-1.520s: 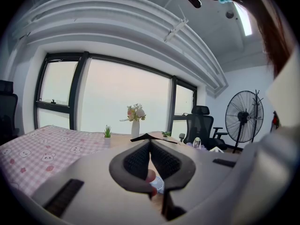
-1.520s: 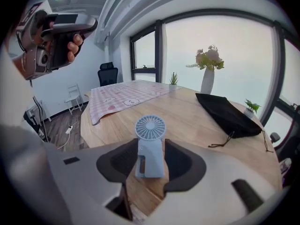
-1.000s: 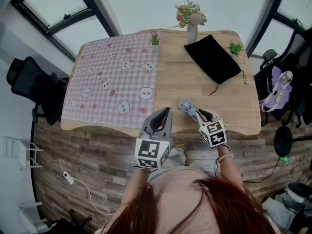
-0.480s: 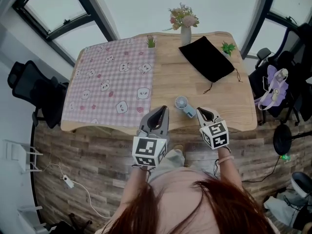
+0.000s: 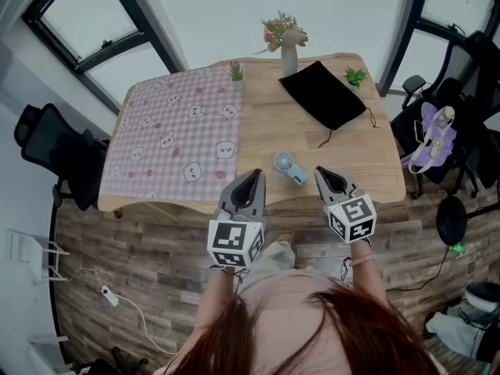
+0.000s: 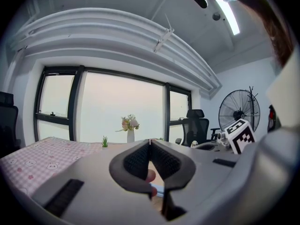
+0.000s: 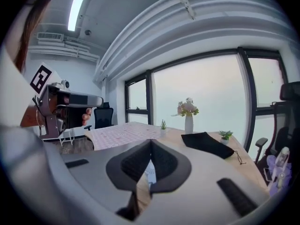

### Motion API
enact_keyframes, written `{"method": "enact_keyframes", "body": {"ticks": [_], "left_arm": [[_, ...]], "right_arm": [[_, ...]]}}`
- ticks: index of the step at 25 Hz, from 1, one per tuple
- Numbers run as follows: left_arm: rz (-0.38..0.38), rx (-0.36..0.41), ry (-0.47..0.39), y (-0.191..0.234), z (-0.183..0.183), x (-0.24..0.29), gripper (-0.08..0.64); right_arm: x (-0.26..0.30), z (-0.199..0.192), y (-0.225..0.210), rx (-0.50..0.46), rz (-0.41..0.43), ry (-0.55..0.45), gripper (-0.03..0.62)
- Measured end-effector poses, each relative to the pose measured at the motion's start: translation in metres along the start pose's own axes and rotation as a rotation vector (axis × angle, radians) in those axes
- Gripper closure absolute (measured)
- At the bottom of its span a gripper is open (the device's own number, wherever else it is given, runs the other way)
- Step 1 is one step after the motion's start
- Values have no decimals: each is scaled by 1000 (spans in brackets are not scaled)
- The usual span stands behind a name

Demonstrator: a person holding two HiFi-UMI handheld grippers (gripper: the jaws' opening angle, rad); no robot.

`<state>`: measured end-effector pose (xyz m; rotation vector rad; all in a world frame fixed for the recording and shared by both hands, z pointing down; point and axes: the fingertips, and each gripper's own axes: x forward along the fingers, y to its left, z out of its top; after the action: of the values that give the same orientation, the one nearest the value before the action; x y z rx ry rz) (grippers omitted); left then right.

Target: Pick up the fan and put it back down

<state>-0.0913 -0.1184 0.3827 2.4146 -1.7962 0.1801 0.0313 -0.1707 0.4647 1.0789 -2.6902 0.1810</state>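
Observation:
The small light-blue hand fan [image 5: 288, 166] lies flat on the wooden table [image 5: 266, 123] near its front edge, round head to the left and handle to the right. My right gripper [image 5: 320, 173] hangs just right of the handle, apart from it, jaws shut and empty. In the right gripper view [image 7: 151, 140] the tips meet and a sliver of the fan [image 7: 150, 175] shows below them. My left gripper [image 5: 254, 176] hovers left of the fan, also shut with nothing in it; its tips touch in the left gripper view [image 6: 150, 141].
A pink checked cloth [image 5: 176, 143] covers the table's left half. A black pouch [image 5: 323, 94], a vase of flowers [image 5: 287, 53] and two little plants [image 5: 236, 72] [image 5: 354, 76] stand at the back. Office chairs [image 5: 55, 151] flank the table; a floor fan [image 6: 239, 108] stands off to the right.
My right gripper has risen and drawn back from the fan's handle, which it was beside a second ago. The left gripper rose slightly. The fan stays on the table.

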Motion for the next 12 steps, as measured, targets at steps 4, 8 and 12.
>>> {"method": "enact_keyframes", "body": {"ticks": [4,8,12], "left_arm": [[-2,5,-11,-8,5,-9,548],[-5,9,-18,-14,8,-18,548],[-5,12,-28,-21,10,-26,548]], "right_arm": [[-19,19,5,-5,-3,-58,592],[-37,36,12,-25,-9,-109,592],[-56,51,17,-42,-18,-156,592]]}}
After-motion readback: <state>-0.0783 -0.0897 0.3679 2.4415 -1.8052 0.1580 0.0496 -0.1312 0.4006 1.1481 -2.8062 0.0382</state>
